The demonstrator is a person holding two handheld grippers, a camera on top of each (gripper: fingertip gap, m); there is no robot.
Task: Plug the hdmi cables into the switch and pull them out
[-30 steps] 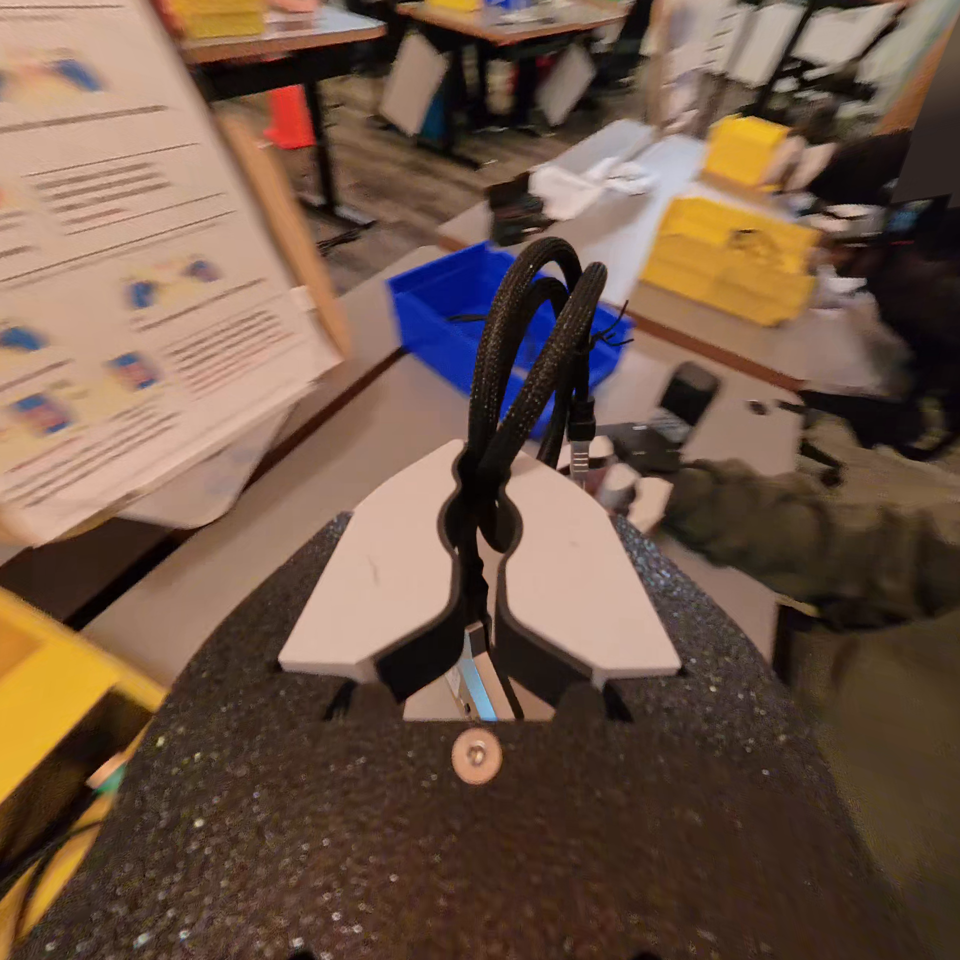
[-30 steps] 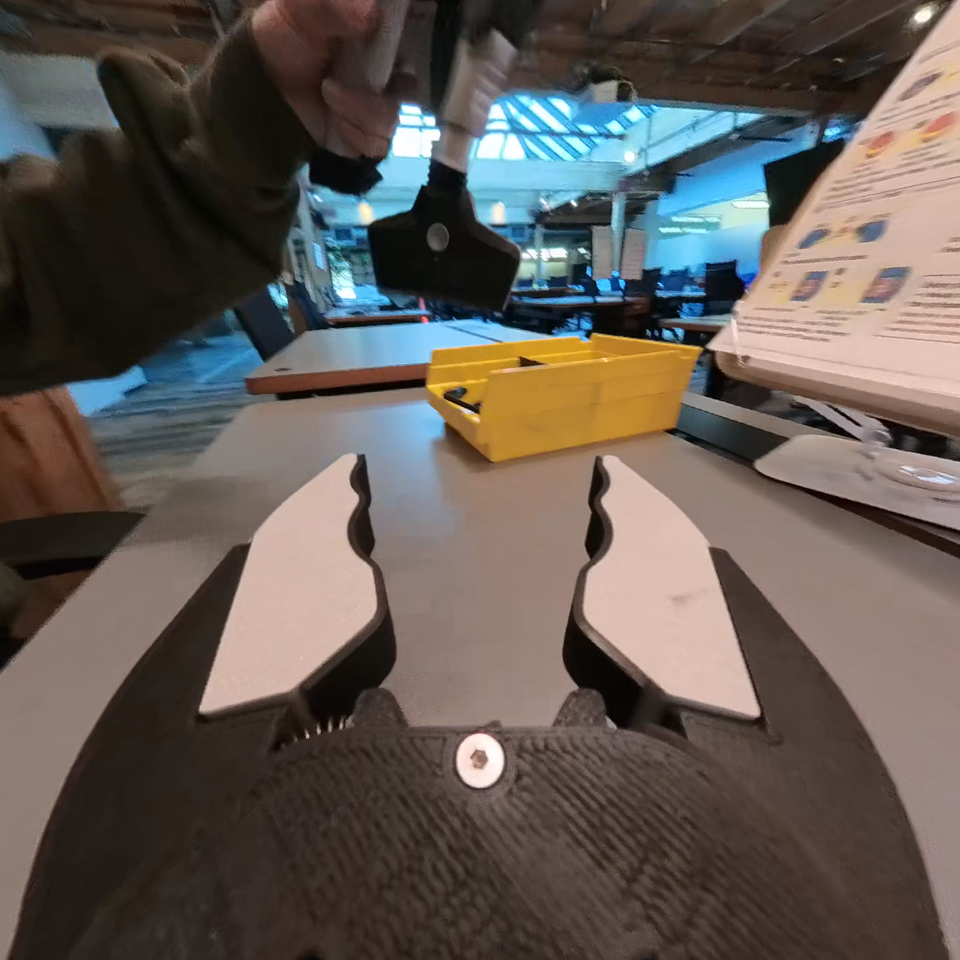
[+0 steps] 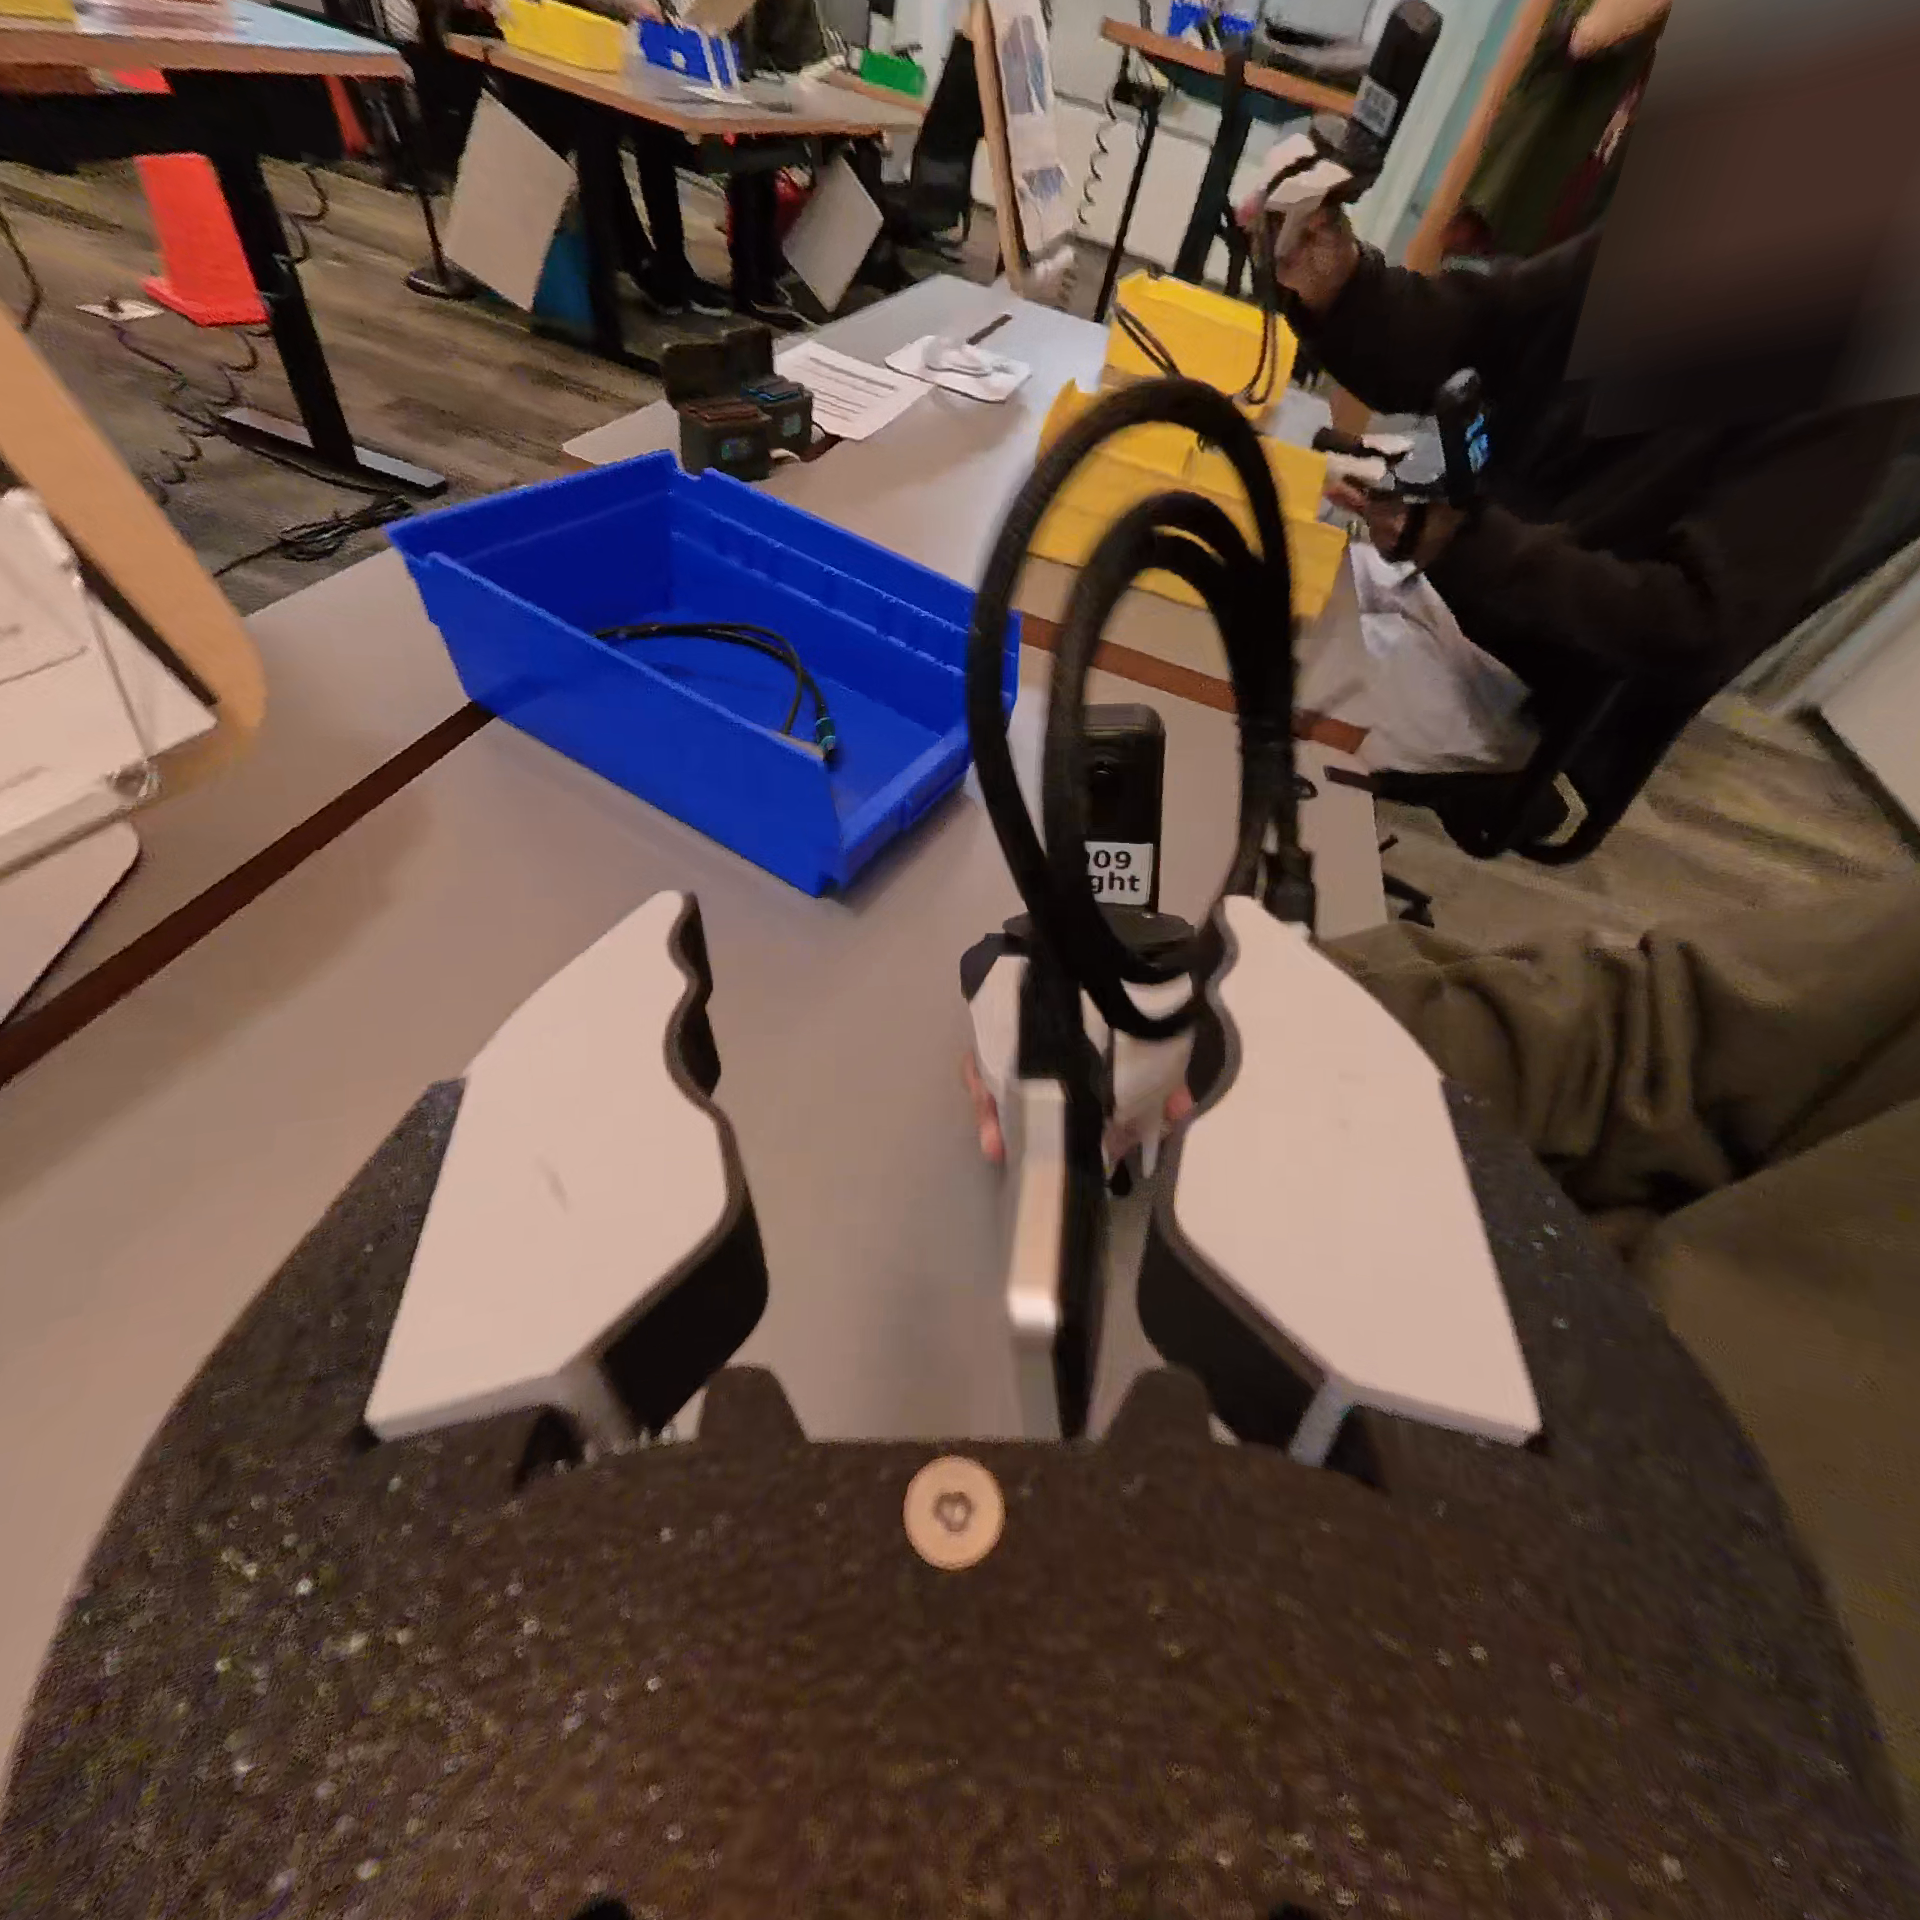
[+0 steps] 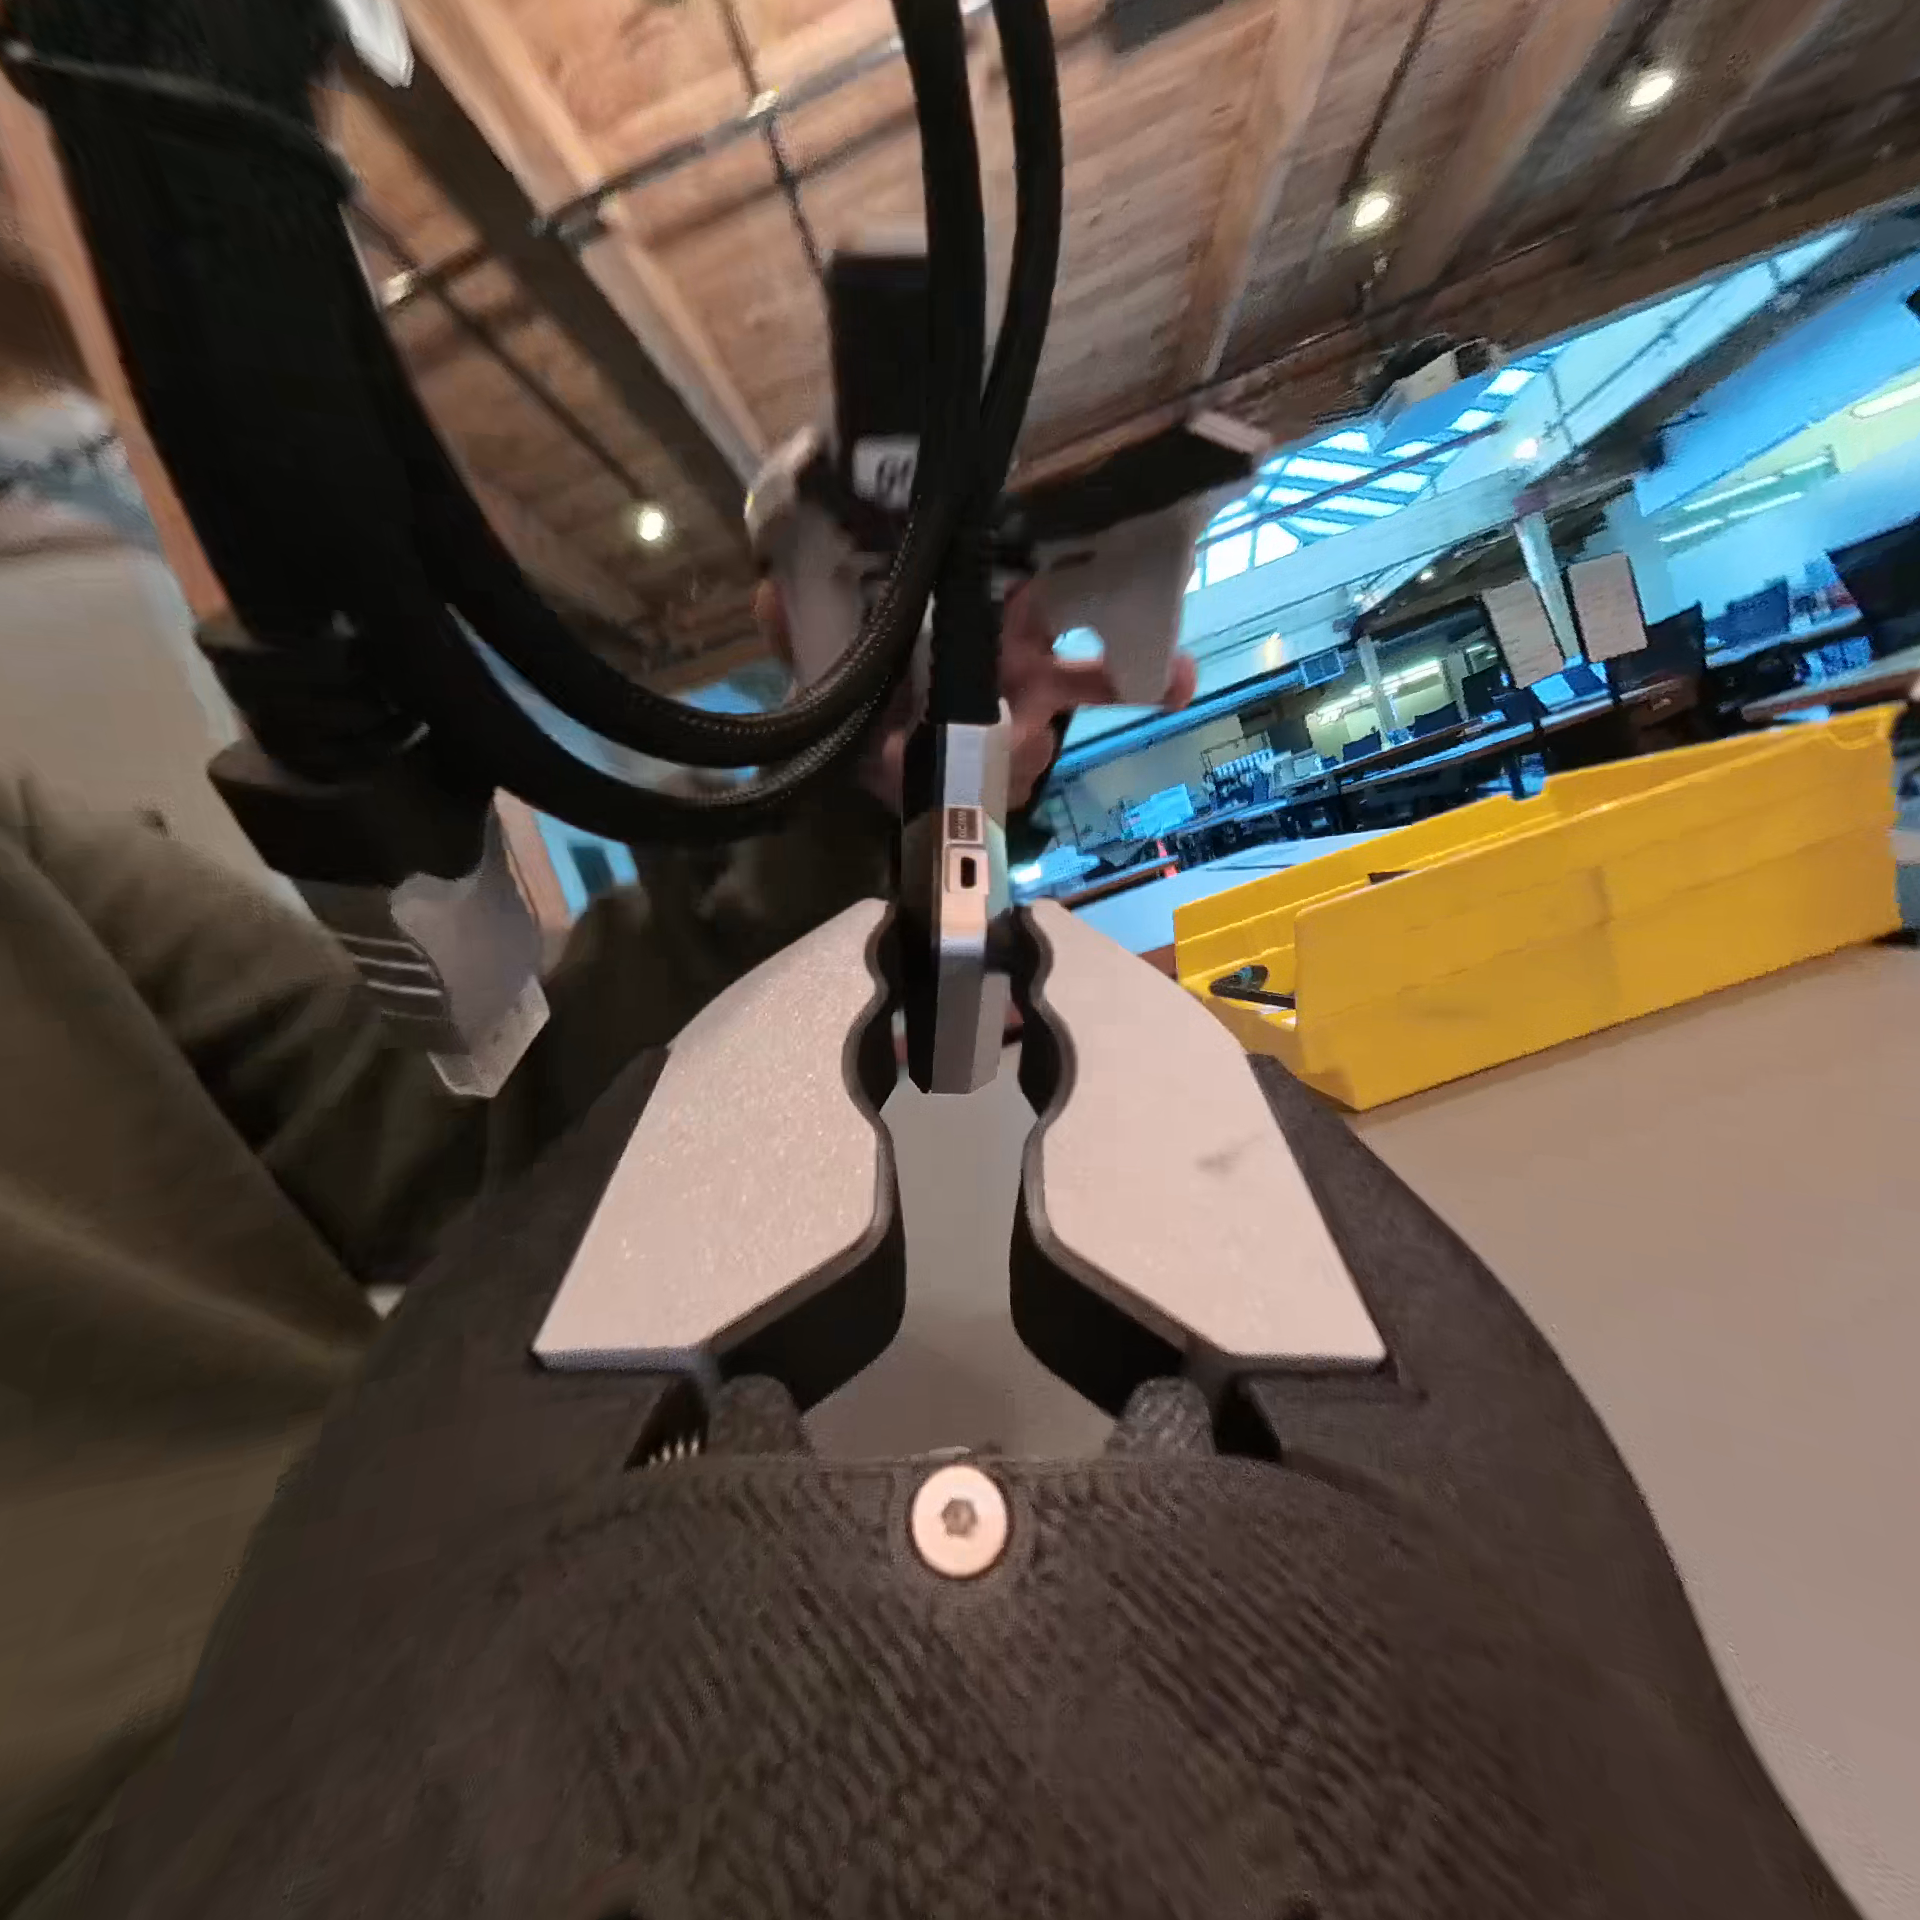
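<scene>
A thin silver switch point(image 3: 1034, 1226) stands on edge with black braided HDMI cables point(image 3: 1049, 665) looping up from its far end. My left gripper point(image 3: 956, 914) is open; the switch sits between its fingers, close to the right finger, and I cannot tell whether they touch. My right gripper point(image 4: 958, 920) is shut on the switch point(image 4: 961, 997), gripping its lower end, with the cables point(image 4: 945, 312) rising above. The right gripper's white fingers point(image 3: 992, 1039) show around the switch's far end in the left wrist view. The plugs at the switch are hidden.
A blue bin point(image 3: 665, 665) holding a thin cable sits on the grey table point(image 3: 312, 1018) ahead left. Yellow bins stand farther back point(image 3: 1174, 447) and to the right point(image 4: 1558, 904). A green sleeve point(image 3: 1610, 1049) reaches in from the right. A paper stand point(image 3: 104, 499) is at left.
My left gripper has opened and let go of the switch and cables. My right gripper, open and empty over the table before, has come up to the switch and shut on it.
</scene>
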